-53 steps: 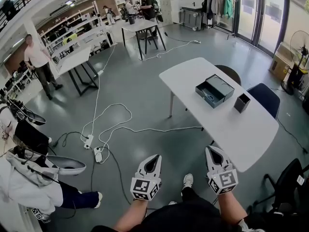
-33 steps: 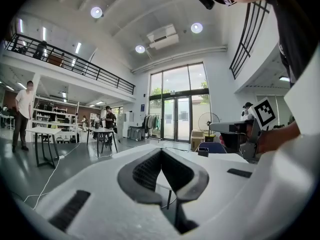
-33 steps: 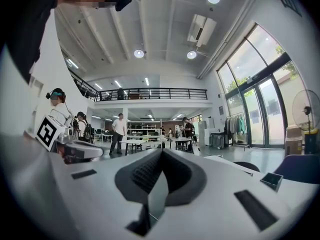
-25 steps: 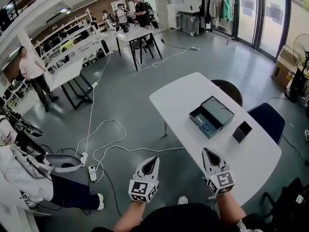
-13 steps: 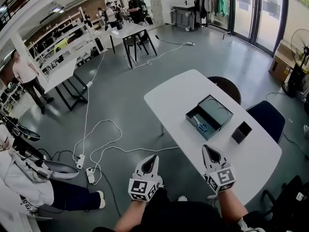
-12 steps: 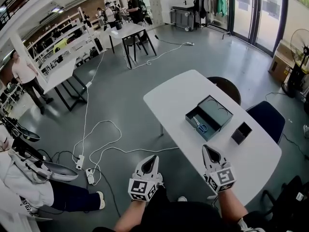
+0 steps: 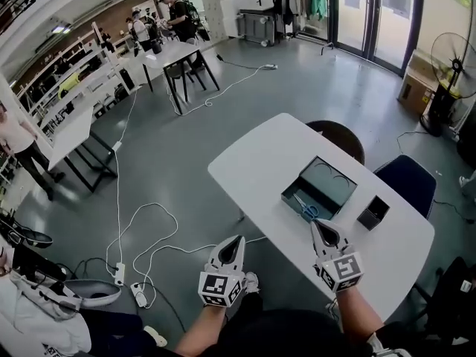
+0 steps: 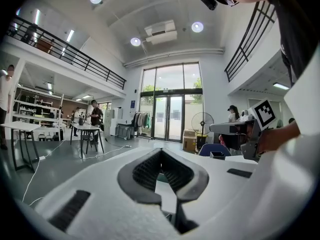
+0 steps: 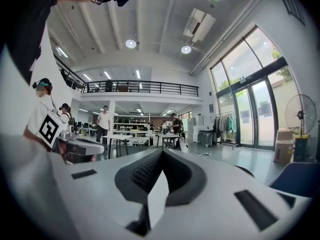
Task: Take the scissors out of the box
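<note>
A dark open box lies on the white table. Scissors with blue handles rest in its near compartment. A small black square container stands to the right of the box. My right gripper hovers over the table's near edge, just short of the box, shut and empty. To its left, my left gripper is off the table's edge, over the floor, also shut with nothing in it. Both point level toward the table.
Behind the table stand a dark round chair and a blue chair. White cables and a power strip lie on the floor at the left. A fan stands far right. Other tables and people are farther back.
The view and both grippers have moved toward the table, so the box and scissors now sit closer ahead of the right gripper. Both jaws stayed shut.
</note>
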A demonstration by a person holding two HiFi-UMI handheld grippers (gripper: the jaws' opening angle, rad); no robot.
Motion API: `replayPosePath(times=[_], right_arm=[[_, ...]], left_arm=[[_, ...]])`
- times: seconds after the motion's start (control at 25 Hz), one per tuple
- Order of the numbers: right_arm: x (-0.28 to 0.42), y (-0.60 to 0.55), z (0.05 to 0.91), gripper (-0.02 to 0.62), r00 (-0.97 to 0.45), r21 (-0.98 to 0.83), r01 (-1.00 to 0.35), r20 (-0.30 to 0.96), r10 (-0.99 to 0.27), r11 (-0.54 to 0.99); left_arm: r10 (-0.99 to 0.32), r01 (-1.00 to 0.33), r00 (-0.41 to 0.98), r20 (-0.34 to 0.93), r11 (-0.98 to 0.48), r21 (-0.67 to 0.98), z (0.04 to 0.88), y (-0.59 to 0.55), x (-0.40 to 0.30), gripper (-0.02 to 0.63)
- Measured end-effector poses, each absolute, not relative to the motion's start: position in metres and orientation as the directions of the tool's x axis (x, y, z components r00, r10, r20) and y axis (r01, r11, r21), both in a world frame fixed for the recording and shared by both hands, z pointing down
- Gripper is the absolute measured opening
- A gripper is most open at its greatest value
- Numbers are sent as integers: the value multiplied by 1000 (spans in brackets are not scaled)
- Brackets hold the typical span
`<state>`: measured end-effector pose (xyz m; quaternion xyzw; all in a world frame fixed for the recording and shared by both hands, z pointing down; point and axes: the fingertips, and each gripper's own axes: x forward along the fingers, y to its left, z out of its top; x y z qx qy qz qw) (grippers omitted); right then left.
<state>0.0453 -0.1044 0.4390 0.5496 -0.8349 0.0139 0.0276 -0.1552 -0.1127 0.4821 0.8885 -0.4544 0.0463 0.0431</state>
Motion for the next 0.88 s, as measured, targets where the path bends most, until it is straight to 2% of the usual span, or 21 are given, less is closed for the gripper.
replayPosePath(times=[0.48,0.88], right_arm=[[21,-180,459,6,-245,-7,-969,146,-958,247],[30,-194,500,6,-128,53,-987,306,-943,151]], left_arm=[[-679,-687,722,134,-726,30,481,-221,-180,11],[-580,-592,802,143,-803,67,493,-263,-174,11]])
